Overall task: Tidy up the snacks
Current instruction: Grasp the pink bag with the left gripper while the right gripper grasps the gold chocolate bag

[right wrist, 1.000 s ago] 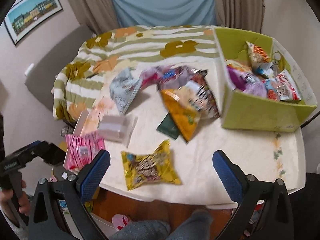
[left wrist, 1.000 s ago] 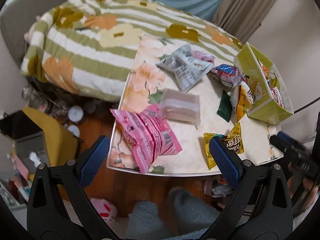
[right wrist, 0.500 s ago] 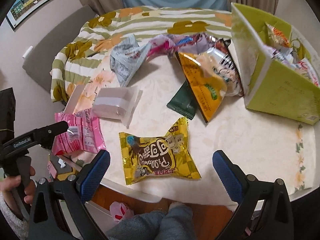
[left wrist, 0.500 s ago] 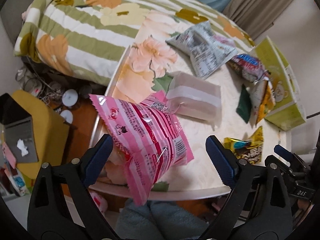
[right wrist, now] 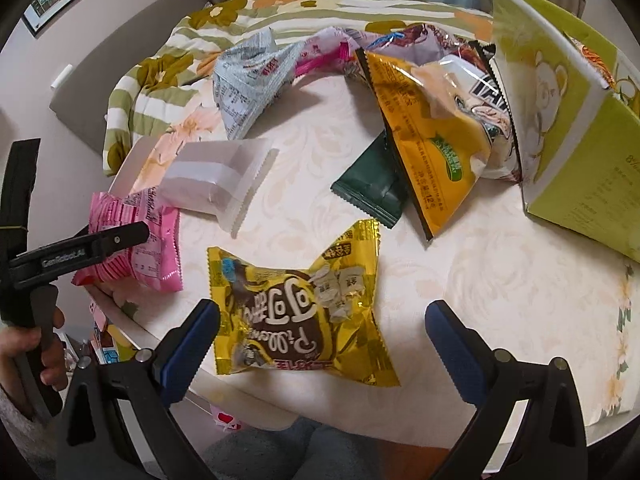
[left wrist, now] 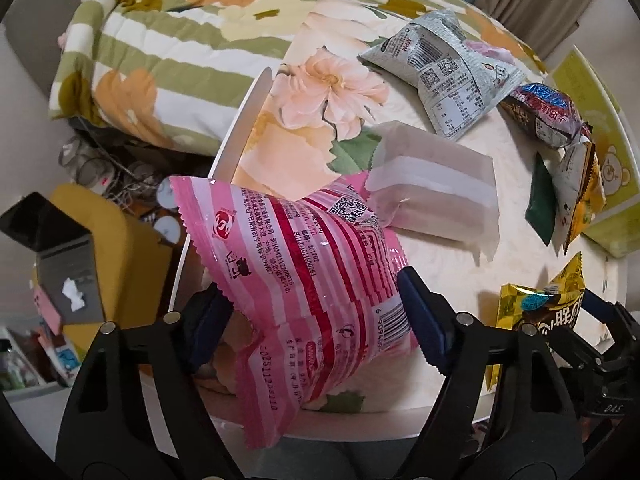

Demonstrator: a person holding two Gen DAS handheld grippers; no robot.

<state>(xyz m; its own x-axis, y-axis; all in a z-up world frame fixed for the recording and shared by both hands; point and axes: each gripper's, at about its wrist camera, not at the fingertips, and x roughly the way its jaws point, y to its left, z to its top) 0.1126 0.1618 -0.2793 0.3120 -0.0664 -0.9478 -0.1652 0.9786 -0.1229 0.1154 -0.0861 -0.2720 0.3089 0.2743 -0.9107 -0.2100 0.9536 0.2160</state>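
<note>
Nearest to me, my left gripper [left wrist: 316, 320] is closing its blue pads around the pink striped plastic snack packet [left wrist: 304, 272]; the right pad touches the packet's edge, the left pad sits half behind its crinkled side, and I cannot tell whether the squeeze is firm yet. The packet lies at the near left edge of the white patterned table [right wrist: 460, 248], partly overhanging it.

My right gripper [right wrist: 322, 340] hangs with its jaws spread wide and holding nothing, either side of the yellow foil snack bag with brown lettering [right wrist: 296, 312], which lies flat near the table's front edge. Neither pad touches it.

Further in, just beyond the pink packet, lies a translucent white wrapped block [right wrist: 216, 184]. Near the middle is a small dark green sachet [right wrist: 372, 188], partly under a long orange-yellow chip bag [right wrist: 432, 132] that leans against the lime green cardboard box with a bear print [right wrist: 560, 120] at the right. Toward the far edge sits a pale grey crumpled packet [right wrist: 248, 84], with the striped floral quilt [left wrist: 160, 40] behind.
</note>
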